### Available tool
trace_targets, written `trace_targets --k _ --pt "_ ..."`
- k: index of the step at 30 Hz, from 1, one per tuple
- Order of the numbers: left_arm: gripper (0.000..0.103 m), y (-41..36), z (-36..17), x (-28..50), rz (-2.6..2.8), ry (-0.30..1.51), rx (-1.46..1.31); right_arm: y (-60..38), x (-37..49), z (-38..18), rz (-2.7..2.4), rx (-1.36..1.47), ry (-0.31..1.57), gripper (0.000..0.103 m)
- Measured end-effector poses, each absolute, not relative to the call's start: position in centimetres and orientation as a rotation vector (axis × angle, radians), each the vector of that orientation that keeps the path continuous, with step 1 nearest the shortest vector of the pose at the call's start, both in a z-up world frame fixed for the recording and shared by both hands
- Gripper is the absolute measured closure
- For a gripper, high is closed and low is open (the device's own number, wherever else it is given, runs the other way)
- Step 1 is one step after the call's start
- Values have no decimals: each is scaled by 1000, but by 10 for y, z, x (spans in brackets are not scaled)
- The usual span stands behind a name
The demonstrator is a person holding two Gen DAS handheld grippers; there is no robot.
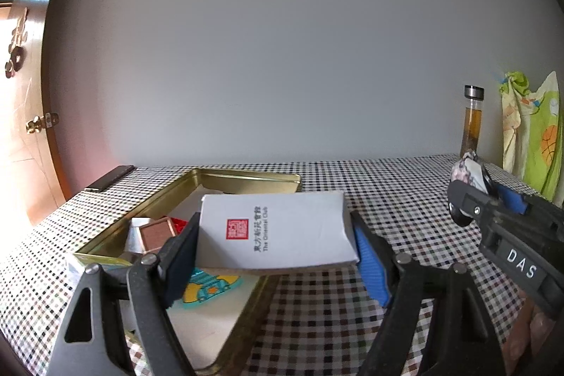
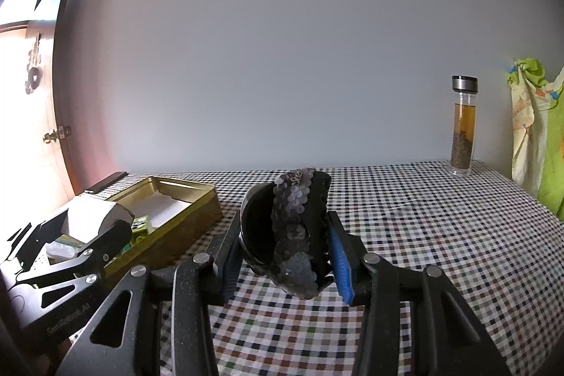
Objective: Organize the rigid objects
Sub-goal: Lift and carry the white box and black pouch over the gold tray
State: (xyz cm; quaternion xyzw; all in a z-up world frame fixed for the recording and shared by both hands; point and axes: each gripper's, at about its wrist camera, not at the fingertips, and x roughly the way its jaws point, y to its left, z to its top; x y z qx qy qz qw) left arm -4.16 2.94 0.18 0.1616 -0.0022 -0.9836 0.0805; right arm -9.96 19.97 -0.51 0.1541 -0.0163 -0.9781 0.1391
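My left gripper (image 1: pixel 275 256) is shut on a white card box (image 1: pixel 278 229) with a red seal, held just above the near right edge of an open gold tin (image 1: pixel 246 180). The tin holds a brown square box (image 1: pixel 157 235), a teal and yellow item (image 1: pixel 211 288) and white paper. My right gripper (image 2: pixel 282 252) is shut on a dark sequined compact (image 2: pixel 294 231), held above the checkered table to the right of the tin (image 2: pixel 197 207). The right gripper also shows in the left wrist view (image 1: pixel 469 189), and the left gripper in the right wrist view (image 2: pixel 95 224).
A checkered cloth (image 2: pixel 440 235) covers the table. A glass bottle of amber liquid (image 2: pixel 463 125) stands at the back right by the wall. A green patterned cloth (image 2: pixel 535 129) hangs at far right. A dark flat bar (image 1: pixel 109 178) lies behind the tin. A wooden door (image 1: pixel 24 94) is at left.
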Motion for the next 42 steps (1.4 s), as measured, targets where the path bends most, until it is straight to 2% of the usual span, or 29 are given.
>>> trace_targets --k 42 --pt "24 -44 12 -25 -2811 95 458 127 -97 10 -2614 436 27 57"
